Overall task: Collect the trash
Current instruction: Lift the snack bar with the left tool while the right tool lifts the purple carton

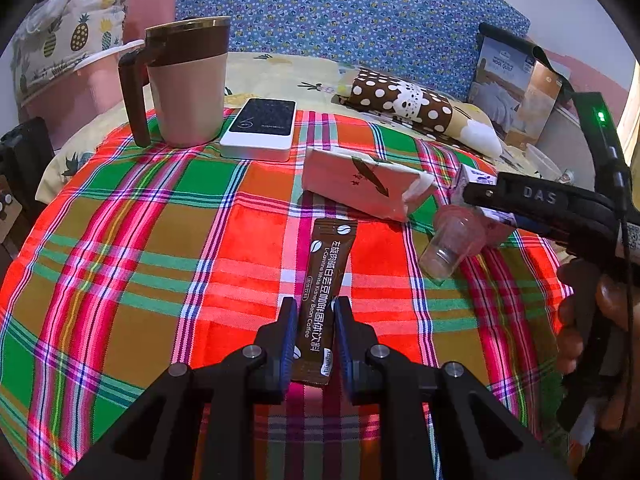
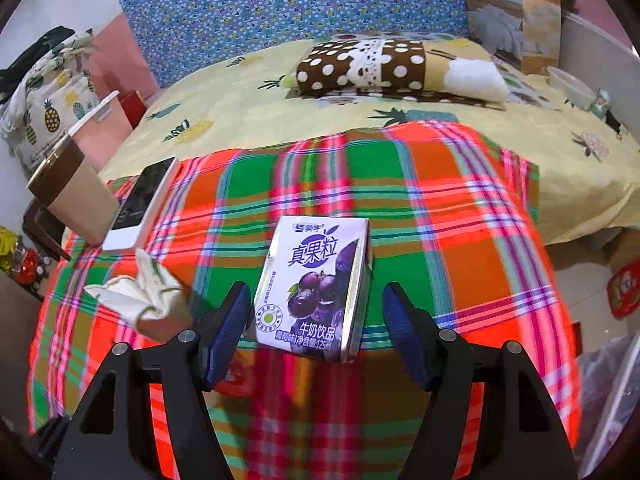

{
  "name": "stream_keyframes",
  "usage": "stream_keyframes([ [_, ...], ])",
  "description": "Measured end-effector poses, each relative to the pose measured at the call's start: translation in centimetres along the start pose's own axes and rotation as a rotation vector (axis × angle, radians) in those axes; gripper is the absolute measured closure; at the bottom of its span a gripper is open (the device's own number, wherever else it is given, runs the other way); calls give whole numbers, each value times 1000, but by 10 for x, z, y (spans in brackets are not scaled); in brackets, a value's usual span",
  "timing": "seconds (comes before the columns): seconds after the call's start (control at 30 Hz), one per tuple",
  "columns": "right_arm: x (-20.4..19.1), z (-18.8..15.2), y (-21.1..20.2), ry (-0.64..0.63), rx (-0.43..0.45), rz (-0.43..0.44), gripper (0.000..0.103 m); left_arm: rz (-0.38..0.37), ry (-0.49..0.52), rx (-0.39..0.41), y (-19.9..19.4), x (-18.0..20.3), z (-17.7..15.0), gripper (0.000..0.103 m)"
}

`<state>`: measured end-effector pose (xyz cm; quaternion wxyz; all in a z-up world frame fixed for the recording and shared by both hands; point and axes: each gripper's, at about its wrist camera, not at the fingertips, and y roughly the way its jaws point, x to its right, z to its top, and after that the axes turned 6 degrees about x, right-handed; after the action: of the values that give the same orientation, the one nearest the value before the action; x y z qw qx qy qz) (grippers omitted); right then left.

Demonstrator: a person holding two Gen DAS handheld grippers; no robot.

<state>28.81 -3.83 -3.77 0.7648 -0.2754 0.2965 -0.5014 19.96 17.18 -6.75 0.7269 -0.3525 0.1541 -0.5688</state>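
Note:
A brown coffee sachet point(image 1: 324, 300) lies on the plaid cloth point(image 1: 160, 248). My left gripper point(image 1: 314, 304) straddles its near end with the pads close on both sides; I cannot tell if they grip it. A purple grape milk carton point(image 2: 316, 288) stands on the plaid cloth point(image 2: 440, 208) between the pads of my right gripper point(image 2: 314, 308), which is open with gaps on both sides. The right gripper also shows in the left wrist view point(image 1: 480, 196) at the right, by the carton point(image 1: 474, 178). A clear plastic cup point(image 1: 452, 244) lies on its side. A tissue pack point(image 1: 360, 184) lies mid-cloth.
A brown and beige mug point(image 1: 184, 84) and a white power bank point(image 1: 262, 128) stand at the cloth's far left. A polka-dot pillow point(image 1: 404, 104) lies behind on the yellow sheet. The crumpled tissue pack point(image 2: 144, 296) sits left of my right gripper. Floor clutter point(image 2: 624, 292) lies at right.

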Motion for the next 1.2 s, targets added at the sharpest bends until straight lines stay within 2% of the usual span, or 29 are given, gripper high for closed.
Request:
stream_keyframes([
  [0.07,5,-1,-1,-4,1,1,38,-5,-3,-6,2,0,0,83],
  [0.1,7,-2,0,-7,-8,5,45,-12,-6,-9,3,0,0,83],
  [0.3,9,-7,-7,-24,10,36,46,-61,-18,-13,2,1,0,84],
  [0.47,20,-15,-29,-5,38,72,46,-95,-8,-6,-8,11,-3,84],
  [0.93,39,-53,-109,-34,126,128,46,-140,66,36,-69,64,-31,84],
  [1.2,48,-75,-141,-36,157,134,46,-180,94,53,-105,88,-49,84],
])
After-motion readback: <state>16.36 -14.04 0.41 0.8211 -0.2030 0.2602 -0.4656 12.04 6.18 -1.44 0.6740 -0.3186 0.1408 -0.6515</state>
